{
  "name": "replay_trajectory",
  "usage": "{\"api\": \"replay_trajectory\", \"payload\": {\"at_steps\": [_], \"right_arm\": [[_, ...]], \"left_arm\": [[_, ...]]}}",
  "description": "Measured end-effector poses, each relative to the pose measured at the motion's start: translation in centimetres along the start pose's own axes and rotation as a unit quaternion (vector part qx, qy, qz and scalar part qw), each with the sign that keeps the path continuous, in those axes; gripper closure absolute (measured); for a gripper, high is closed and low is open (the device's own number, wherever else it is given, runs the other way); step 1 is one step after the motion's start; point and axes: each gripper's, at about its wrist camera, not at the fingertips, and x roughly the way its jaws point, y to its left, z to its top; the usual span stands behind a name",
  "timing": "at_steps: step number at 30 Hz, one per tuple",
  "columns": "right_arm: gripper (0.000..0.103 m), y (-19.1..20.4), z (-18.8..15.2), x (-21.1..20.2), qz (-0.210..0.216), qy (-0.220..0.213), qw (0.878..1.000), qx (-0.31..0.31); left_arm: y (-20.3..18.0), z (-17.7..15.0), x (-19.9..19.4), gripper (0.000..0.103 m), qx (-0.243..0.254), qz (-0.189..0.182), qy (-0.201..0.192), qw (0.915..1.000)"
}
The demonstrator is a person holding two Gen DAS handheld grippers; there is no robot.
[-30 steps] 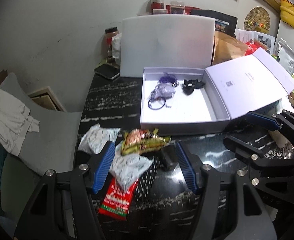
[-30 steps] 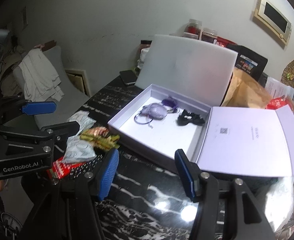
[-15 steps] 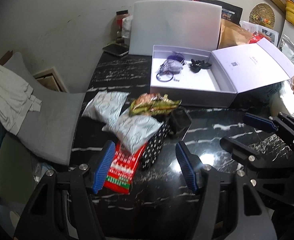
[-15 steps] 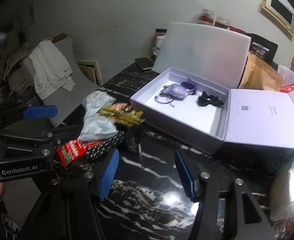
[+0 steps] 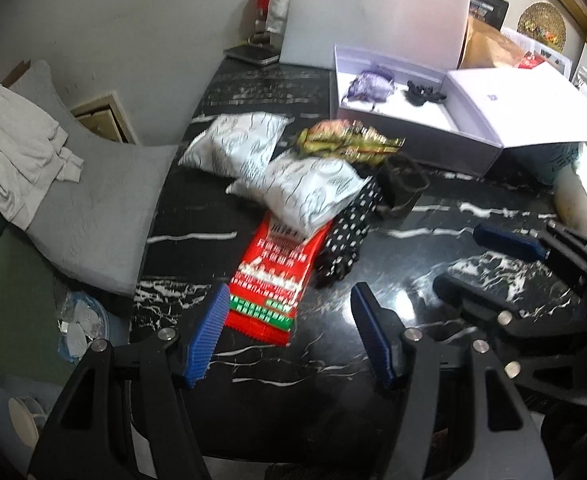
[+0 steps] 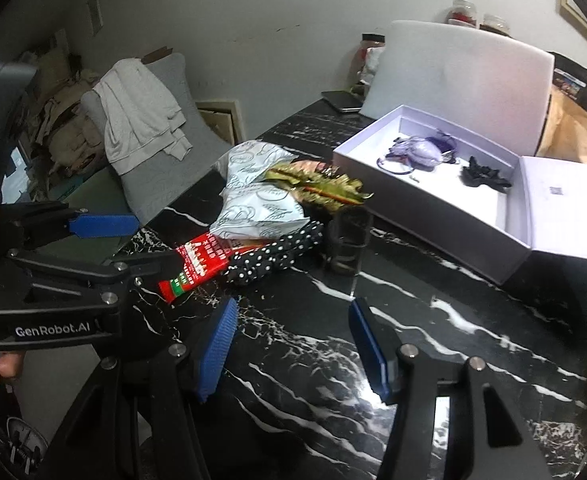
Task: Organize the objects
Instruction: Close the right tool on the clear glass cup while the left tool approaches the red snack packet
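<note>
The left hand-held gripper (image 5: pixel 289 336) hangs over the black table (image 5: pixel 413 280) with its blue pads apart and nothing between them. The right hand-held gripper (image 6: pixel 291 346) is the same: pads apart, holding nothing.

Just past the left one lies a red snack packet (image 5: pixel 271 280), flat, its near end between the blue pads in the picture. A white packet (image 5: pixel 305 190) lies on its far end. Another white packet (image 5: pixel 235 144) sits further back, near the table's left edge. A gold and green wrapper (image 5: pixel 349 142) sits on top of the pile, and a black spotted pouch (image 5: pixel 343 240) lies beside the red packet. A small dark cup (image 5: pixel 403 188) stands next to it (tilted a bit).

A second ago both grippers were higher and the pile looked smaller and further off. Now it is close.

The open white box (image 5: pixel 413 144) sits behind the pile. The table in front of the right gripper is bare and shiny.
</note>
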Motion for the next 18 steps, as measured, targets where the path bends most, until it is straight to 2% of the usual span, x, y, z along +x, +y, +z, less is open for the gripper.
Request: {"api": "replay_trajectory", "payload": {"at_steps": [3, 10, 18], "right_arm": [[0.045, 0.0, 0.0, 0.4, 0.004, -0.003, 1.000, 0.005], [0.045, -1.0, 0.6, 1.6, -0.003, -0.018, 1.000, 0.024], [0.045, -2.5, 1.5, 4.2, -0.029, -0.014, 0.999, 0.034]], "left_arm": [[0.7, -0.4, 1.0, 0.042, -0.005, 0.003, 0.007, 1.0000], [1.9, -0.3, 3.7, 0.039, -0.015, -0.020, 0.026, 0.9994], [2.8, 0.5, 6.9, 0.037, -0.016, -0.016, 0.045, 0.9987]]}}
